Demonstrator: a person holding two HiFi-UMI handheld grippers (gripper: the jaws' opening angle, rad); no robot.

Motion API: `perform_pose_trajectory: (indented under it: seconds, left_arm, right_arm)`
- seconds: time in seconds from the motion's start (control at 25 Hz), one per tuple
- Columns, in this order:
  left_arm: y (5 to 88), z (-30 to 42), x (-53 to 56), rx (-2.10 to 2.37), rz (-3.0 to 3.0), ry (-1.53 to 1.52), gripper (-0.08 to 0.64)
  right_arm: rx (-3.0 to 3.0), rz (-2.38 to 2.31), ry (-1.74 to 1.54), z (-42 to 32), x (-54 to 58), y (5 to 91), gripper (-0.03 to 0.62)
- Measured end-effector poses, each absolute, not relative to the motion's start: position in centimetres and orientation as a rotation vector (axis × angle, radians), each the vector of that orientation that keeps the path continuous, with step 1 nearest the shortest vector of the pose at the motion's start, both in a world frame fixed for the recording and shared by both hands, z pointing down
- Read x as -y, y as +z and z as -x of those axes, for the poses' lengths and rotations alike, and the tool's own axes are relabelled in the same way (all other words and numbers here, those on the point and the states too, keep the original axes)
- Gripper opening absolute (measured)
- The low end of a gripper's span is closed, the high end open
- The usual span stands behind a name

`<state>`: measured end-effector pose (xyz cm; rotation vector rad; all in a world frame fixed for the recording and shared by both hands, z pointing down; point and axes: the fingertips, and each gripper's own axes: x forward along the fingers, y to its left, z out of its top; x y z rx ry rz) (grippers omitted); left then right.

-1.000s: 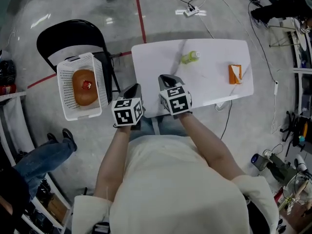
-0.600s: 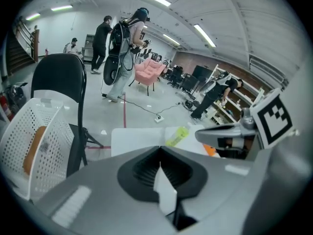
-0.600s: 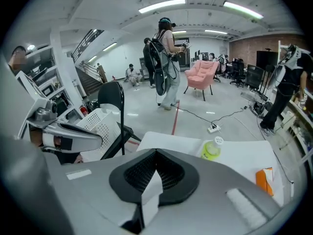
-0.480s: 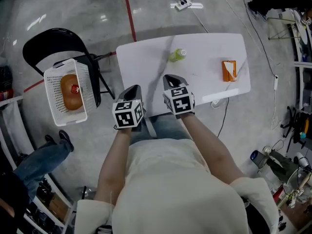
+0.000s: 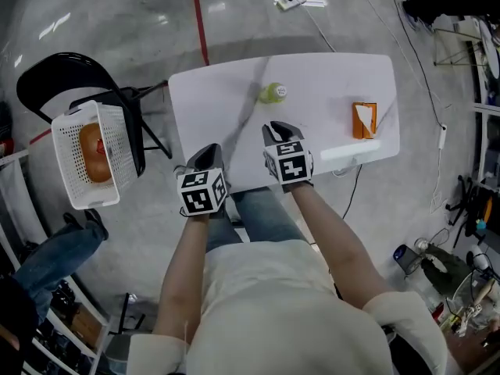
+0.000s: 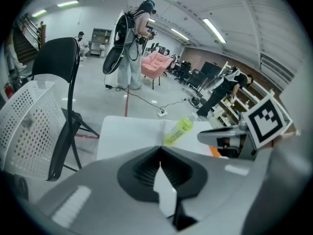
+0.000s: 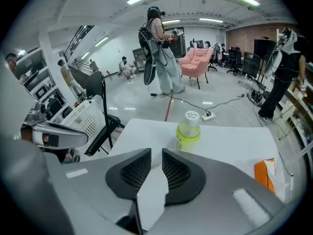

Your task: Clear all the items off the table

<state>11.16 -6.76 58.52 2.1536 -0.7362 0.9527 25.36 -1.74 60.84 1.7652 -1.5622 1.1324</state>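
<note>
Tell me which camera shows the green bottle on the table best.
The right gripper view: the bottle appears large and centred, with its white cap and yellow-green body clear. The left gripper view shows the bottle smaller. The head view shows the bottle small, from above.

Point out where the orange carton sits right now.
In the head view, the orange carton lies near the right end of the white table, well to the right of the green bottle.
</note>
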Motion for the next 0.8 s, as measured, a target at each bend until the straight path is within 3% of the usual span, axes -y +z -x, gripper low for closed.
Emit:
perform_pose_trajectory:
  seconds: [0.8]
  left_arm:
    - [67.3, -15.4, 5.8, 0.747, -2.096, 1.018, 0.009]
  right_arm:
    - [1.563, -1.748, 1.172, -31.9, 3.7, 73.8, 0.275]
